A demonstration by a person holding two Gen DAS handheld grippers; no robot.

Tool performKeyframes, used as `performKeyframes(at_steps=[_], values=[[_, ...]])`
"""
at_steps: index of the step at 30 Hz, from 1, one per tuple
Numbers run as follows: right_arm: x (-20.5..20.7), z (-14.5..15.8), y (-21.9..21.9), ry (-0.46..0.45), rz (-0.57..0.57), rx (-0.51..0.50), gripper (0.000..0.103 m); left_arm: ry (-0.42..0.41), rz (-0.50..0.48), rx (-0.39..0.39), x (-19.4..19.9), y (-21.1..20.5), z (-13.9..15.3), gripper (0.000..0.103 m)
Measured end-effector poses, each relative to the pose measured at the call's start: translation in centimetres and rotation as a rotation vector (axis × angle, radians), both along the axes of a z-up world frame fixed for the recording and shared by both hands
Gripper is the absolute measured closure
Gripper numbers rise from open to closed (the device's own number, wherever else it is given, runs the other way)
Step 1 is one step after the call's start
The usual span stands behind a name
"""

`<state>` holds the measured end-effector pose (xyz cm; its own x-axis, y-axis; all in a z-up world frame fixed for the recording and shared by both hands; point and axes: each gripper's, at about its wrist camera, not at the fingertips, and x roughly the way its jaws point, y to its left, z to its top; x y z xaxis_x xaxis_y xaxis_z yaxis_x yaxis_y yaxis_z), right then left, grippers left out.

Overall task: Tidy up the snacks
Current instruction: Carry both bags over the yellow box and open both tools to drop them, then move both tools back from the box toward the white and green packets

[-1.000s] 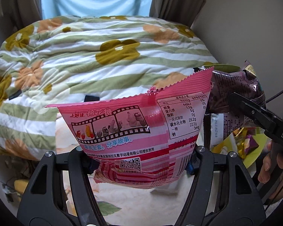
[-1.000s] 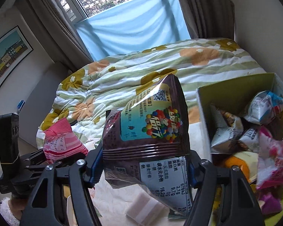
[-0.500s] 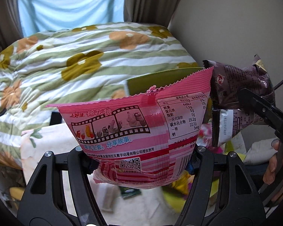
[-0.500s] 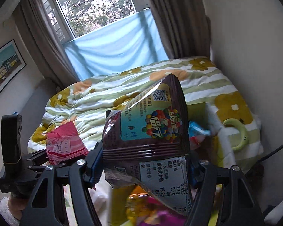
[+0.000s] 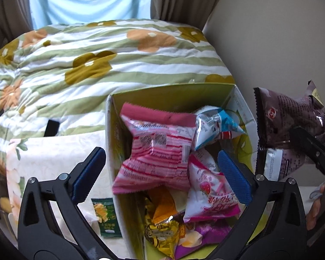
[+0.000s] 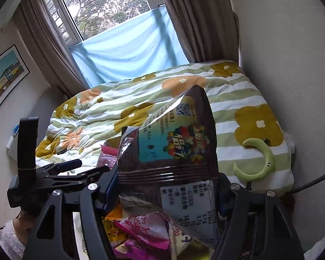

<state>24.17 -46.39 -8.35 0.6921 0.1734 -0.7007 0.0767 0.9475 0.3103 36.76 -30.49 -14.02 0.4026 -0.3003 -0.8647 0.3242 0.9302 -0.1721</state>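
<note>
Our pink snack bag point(image 5: 156, 151) is now dropping into the green box point(image 5: 173, 95) as our left gripper point(image 5: 162, 169) is opening wide, while our right gripper point(image 6: 166, 192) is squeezing the brown candy bag point(image 6: 173, 143).

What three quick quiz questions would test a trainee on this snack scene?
1. True or false: the pink bag lies in the box.
2. Which tool holds the brown bag: A left, B right?
3. Fill in: the green packet lies ____ the box.

Key: 1 true; it is free of the left tool, whose jaws are opening. 2 B, the right tool. 3 outside.
</note>
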Motion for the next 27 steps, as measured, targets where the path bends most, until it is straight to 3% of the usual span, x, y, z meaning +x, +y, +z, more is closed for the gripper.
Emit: performKeyframes(at_steps=[17, 20, 24, 27], values=[[2.8, -1.2, 1.0, 0.011, 0.064, 0.084, 0.034, -0.066, 0.132, 0.012, -6.0, 8.0, 2.2, 0.001], [3.8, -2.2, 1.0, 0.031, 0.055, 0.098, 0.019, -0.089, 0.158, 0.037, -6.8, 8.9, 2.5, 0.001], [3.3, -2.7, 1.3, 0.029, 0.031, 0.044, 0.000, -0.100, 0.179, 0.047, -7.8, 9.6, 2.4, 0.001], [2.1, -2.6, 1.5, 0.004, 0.031, 0.004, 0.001, -0.102, 0.181, 0.048, -8.5, 9.9, 2.3, 0.001]])
